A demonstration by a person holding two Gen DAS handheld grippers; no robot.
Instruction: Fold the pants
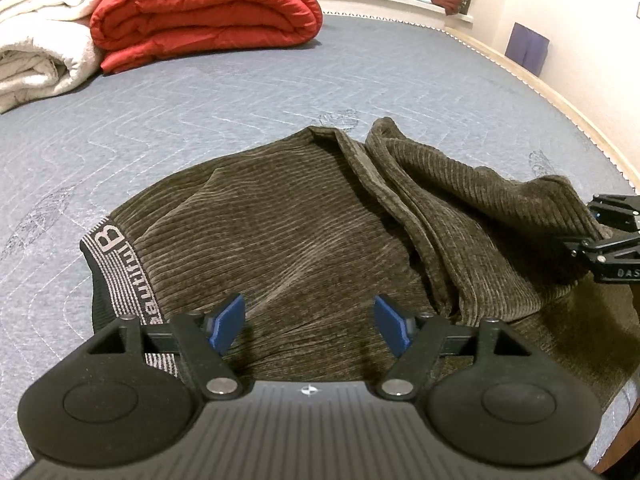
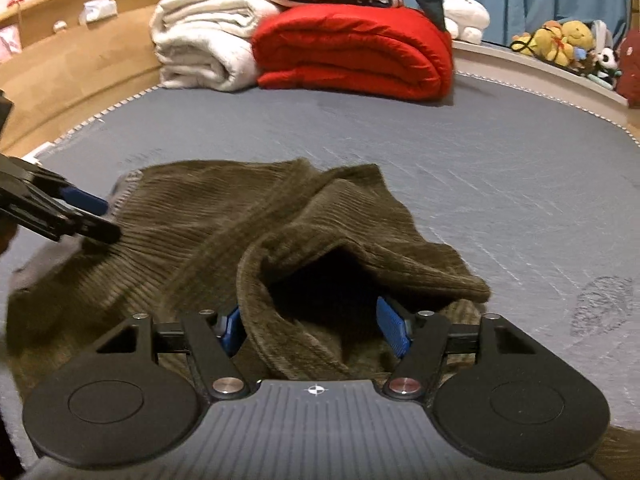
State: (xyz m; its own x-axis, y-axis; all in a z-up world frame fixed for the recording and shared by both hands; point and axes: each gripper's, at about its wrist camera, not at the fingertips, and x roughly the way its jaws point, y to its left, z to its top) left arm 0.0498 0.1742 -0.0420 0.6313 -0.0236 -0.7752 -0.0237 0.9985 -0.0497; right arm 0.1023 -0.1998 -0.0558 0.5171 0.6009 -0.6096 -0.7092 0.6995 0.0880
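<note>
While both grippers stand over the cloth with nothing held, the risks read as follows.

Pants: the brown corduroy pants (image 1: 280,232) lie rumpled on the grey mattress (image 1: 200,112), filling the lower middle of both views; the lettered waistband (image 1: 116,276) sits at lower left of the left wrist view.

Left gripper: the left gripper (image 1: 308,326) has its blue pads spread wide above flat cloth, gripping nothing.

Right gripper: the right gripper (image 2: 316,326) is parted too, with a raised fold of the leg between its jaws; the left pad is half hidden behind that fold, so contact there cannot be told.

Risk, snag: pulling away could drag the draped fold along and undo the lay, in my judgement.

Risk, bunching: the legs overlap in ridges at centre right of the left wrist view; folding over them would likely lock in a lump.

Risk, partial pinch: closing on the thick ridge may catch one layer only.

Bystanders: red quilt (image 1: 204,12) and white blanket (image 1: 44,32), upper left, well apart.
</note>
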